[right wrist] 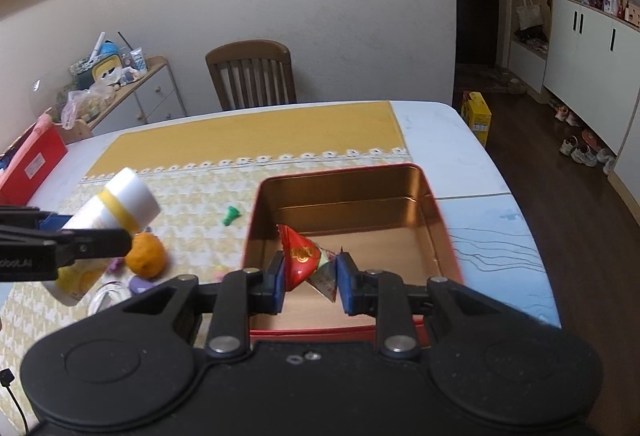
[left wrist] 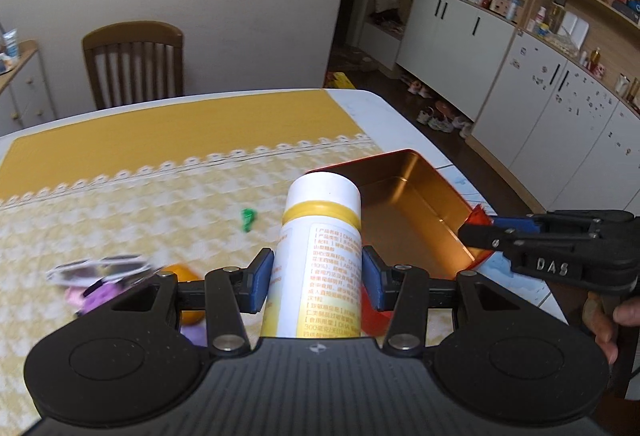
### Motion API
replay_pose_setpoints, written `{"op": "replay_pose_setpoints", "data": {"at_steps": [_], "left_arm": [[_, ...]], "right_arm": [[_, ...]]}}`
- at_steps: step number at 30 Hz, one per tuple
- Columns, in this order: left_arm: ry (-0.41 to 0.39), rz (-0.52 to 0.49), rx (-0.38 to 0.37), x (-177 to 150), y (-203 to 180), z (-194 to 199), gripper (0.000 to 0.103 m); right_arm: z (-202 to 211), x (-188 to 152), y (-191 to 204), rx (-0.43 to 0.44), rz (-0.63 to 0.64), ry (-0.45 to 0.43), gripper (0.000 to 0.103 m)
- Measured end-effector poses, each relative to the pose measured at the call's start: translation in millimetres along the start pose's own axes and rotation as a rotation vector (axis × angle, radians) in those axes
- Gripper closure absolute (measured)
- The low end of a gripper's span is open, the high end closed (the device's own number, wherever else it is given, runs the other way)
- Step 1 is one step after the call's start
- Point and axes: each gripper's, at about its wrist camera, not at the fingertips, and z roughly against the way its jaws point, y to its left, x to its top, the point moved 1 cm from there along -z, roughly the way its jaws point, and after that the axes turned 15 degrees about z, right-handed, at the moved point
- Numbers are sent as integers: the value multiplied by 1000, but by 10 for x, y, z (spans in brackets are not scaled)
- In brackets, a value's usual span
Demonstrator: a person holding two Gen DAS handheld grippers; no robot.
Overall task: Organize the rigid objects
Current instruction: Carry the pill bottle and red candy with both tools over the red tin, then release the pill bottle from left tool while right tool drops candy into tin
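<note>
Left tool (left wrist: 318, 278) tilts downward, clamping a white bottle (left wrist: 320, 248); right tool (right wrist: 311, 282) pinches a red packet (right wrist: 302, 256) over the tin (right wrist: 440, 220); bottle's base hidden.

Raised letters reading "DAS" stand on the black body of the right gripper (left wrist: 478, 236), seen from the left wrist view. Pale lettering on the side of the left gripper (right wrist: 102, 236), cut off by the picture's left edge, shows something like "obot.AI". The white and yellow bottle (left wrist: 320, 256) carries orange printed lines of Chinese text in bracketed headings, with "DHA", "ARA", "10%" and "300" among them. The red packet (right wrist: 302, 256) bears a gold emblem, too small to read.
</note>
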Motion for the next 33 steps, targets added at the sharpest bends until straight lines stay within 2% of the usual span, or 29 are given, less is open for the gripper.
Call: {"op": "replay_pose_setpoints", "data": {"at_steps": [6, 13, 19, 23, 27, 33], "left_arm": [[27, 8, -20, 175, -275, -379, 57], [60, 7, -9, 286, -509, -838, 57], [99, 18, 18, 297, -599, -1255, 57], [134, -16, 24, 251, -664, -1470, 57], [158, -17, 34, 195, -690, -1626, 57], [187, -11, 38, 152, -737, -1765, 57]], "right_arm": [[-128, -23, -150, 10, 27, 22, 78], [-326, -46, -275, 33, 77, 55, 78], [-540, -76, -301, 35, 159, 104, 78], [-653, -106, -239, 51, 254, 141, 78], [-758, -158, -219, 40, 325, 175, 78], [-823, -198, -208, 33, 355, 206, 77]]}}
